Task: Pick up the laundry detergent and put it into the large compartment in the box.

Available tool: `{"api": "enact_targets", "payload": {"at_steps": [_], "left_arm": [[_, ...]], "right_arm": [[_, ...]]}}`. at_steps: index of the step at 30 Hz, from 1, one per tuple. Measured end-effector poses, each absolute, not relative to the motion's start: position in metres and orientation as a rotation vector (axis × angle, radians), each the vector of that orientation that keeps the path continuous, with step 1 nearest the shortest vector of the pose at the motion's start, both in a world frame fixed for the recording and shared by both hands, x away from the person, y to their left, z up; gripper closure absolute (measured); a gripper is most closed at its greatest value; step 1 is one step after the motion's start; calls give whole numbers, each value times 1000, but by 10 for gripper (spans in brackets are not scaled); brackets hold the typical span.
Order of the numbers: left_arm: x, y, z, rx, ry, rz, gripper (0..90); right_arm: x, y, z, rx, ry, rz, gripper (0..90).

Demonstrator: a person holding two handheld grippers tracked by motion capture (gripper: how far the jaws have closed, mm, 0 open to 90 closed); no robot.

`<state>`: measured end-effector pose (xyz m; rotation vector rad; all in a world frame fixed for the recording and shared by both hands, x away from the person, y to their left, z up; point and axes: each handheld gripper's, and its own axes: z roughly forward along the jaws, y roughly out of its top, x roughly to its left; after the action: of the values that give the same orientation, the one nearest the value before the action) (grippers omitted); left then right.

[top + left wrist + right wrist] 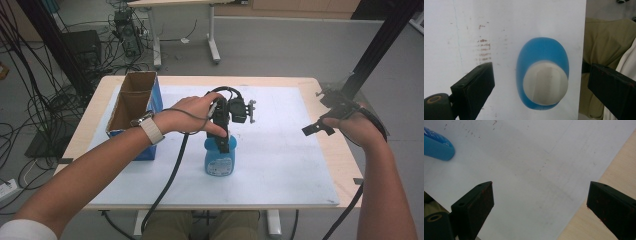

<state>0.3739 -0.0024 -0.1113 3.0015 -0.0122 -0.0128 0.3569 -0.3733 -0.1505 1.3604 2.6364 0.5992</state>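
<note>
The left forearm comes in from the lower left of the high view, a white sleeve at the elbow and a pale watch strap [151, 131] at the wrist. It is bent across the table so that the left gripper [223, 144] points straight down over the blue bottle [220, 159]. A black cable [172, 175] trails from it toward the table's near edge. In the left gripper view its jaws are spread wide apart, one on each side of the bottle and not touching it; the bottle [542, 72] is seen from above as a smooth blue oval with a rounded white cap [545, 83].

The bottle stands upright near the middle of the white mat [290, 165], a little toward the near edge. It looks like glossy plastic, with a printed label on its front.

The right forearm rises along the right edge of the high view, holding the right gripper [320, 127] above the table's right edge, well apart from the bottle. In the right gripper view its jaws stand wide apart with nothing between them, above the mat [529, 170], which is matt and faintly scuffed, and a strip of pale wooden table [609, 177].

Farther back on the left stands an open cardboard box [132, 107], tall and rectangular, blue on the outside and plain brown inside.
</note>
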Motion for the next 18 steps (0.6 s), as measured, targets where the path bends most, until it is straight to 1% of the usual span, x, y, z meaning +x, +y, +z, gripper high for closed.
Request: {"api": "enact_targets", "payload": {"at_steps": [18], "left_arm": [[374,-4,-112,3005,-16,-11,74]], "right_arm": [[356,-375,-150,1362,2632,599,72]]}}
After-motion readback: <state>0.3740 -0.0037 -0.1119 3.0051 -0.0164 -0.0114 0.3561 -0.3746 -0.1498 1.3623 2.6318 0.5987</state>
